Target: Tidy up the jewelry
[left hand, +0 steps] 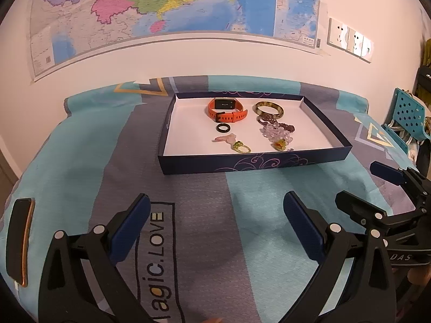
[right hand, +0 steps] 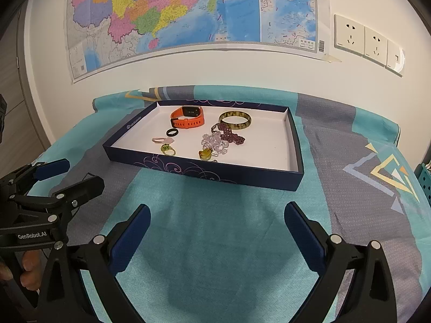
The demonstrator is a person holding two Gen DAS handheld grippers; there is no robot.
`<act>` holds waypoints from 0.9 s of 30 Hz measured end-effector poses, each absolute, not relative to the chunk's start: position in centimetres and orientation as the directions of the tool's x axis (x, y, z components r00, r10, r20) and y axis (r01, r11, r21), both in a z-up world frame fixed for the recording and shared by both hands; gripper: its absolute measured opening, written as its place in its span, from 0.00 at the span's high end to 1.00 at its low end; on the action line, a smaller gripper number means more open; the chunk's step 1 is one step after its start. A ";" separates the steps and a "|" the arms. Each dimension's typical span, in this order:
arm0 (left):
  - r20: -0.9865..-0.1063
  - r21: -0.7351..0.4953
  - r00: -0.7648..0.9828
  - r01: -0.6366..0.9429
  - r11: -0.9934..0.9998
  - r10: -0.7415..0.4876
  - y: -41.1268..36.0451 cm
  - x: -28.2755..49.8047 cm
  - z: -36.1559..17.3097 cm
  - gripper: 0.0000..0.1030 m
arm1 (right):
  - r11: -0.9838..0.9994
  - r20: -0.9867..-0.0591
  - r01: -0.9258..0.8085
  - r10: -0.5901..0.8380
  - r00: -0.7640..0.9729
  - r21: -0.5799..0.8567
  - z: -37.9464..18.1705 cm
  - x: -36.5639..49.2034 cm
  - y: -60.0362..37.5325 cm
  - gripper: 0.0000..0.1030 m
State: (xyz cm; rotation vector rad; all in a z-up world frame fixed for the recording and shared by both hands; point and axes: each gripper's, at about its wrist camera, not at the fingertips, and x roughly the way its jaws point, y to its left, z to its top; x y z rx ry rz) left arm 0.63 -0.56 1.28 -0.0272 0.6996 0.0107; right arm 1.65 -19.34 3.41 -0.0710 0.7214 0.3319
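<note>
Both my grippers, left (left hand: 216,220) and right (right hand: 216,231), hang spread and empty over the cloth; ahead, all jewelry lies inside the box (right hand: 204,171). I'd judge things nearly finished, so approach slowly from above.

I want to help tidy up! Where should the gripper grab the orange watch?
Probably the strap of the orange watch, coming from above. It lies as a closed loop in the tray, so one finger could go inside the loop and one outside, sparing the dark face.
</note>
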 end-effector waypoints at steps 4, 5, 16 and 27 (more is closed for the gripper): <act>-0.643 -0.021 0.766 -0.020 1.000 0.002 -0.5 0.7 1.3 0.06 | 0.945 -0.661 -0.323 0.272 0.699 0.048 3.4 1.6 -19.3 0.07; -0.643 -0.020 0.766 -0.020 1.000 0.003 -0.5 0.7 1.3 0.06 | 0.945 -0.662 -0.324 0.273 0.698 0.047 3.4 1.6 -19.2 0.07; -0.643 -0.021 0.766 -0.021 1.000 0.003 -0.4 0.6 1.2 0.06 | 0.945 -0.660 -0.323 0.276 0.699 0.052 3.4 1.4 -19.3 0.07; -0.647 -0.024 0.763 -0.021 0.999 0.000 -0.4 0.5 1.1 0.06 | 0.945 -0.663 -0.322 0.276 0.696 0.055 3.3 1.4 -19.5 0.07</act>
